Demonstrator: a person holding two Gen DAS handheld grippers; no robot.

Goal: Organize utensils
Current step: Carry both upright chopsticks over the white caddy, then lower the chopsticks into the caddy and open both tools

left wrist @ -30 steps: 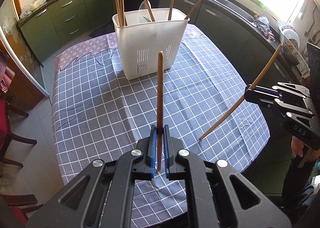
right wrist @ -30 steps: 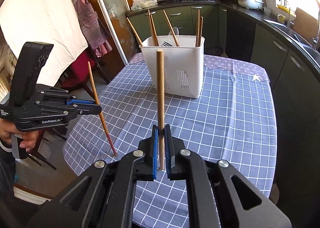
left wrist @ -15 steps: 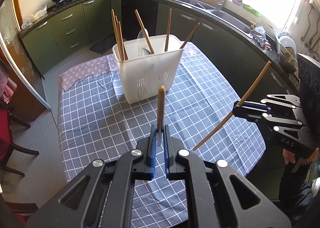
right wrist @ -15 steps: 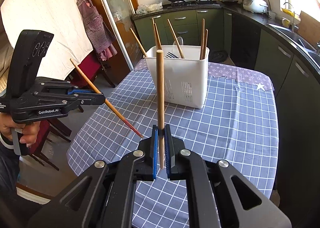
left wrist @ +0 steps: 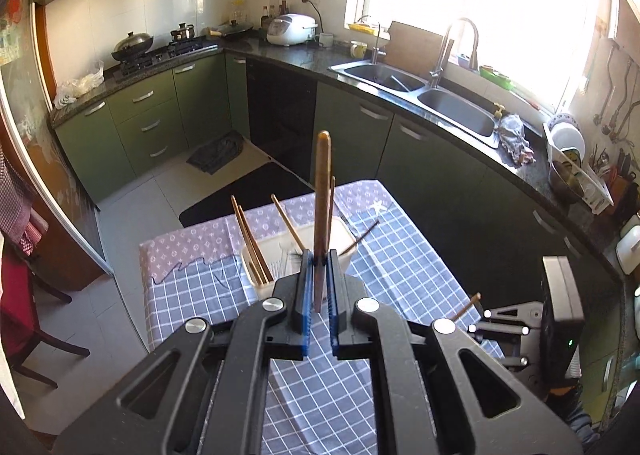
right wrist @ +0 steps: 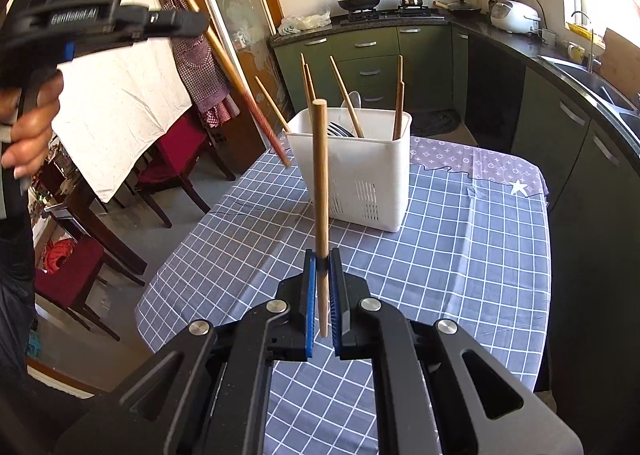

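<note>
A white plastic utensil caddy (right wrist: 358, 169), boxy with slotted drain vents low on its walls, stands on the desk (right wrist: 460, 255) under a blue-grey checked cloth. Several slim wooden chopsticks (right wrist: 346, 101) lean in it beside a metal fork. Nearer than the caddy, the right gripper (right wrist: 321, 287) has its blue-padded jaws closed on a pale round wooden chopstick (right wrist: 320, 175), held upright. To the caddy's left and higher, the left gripper (left wrist: 318, 287) has its jaws clamped on a darker, reddish-tipped chopstick (right wrist: 236, 75), slanting down toward the caddy's rim.
</note>
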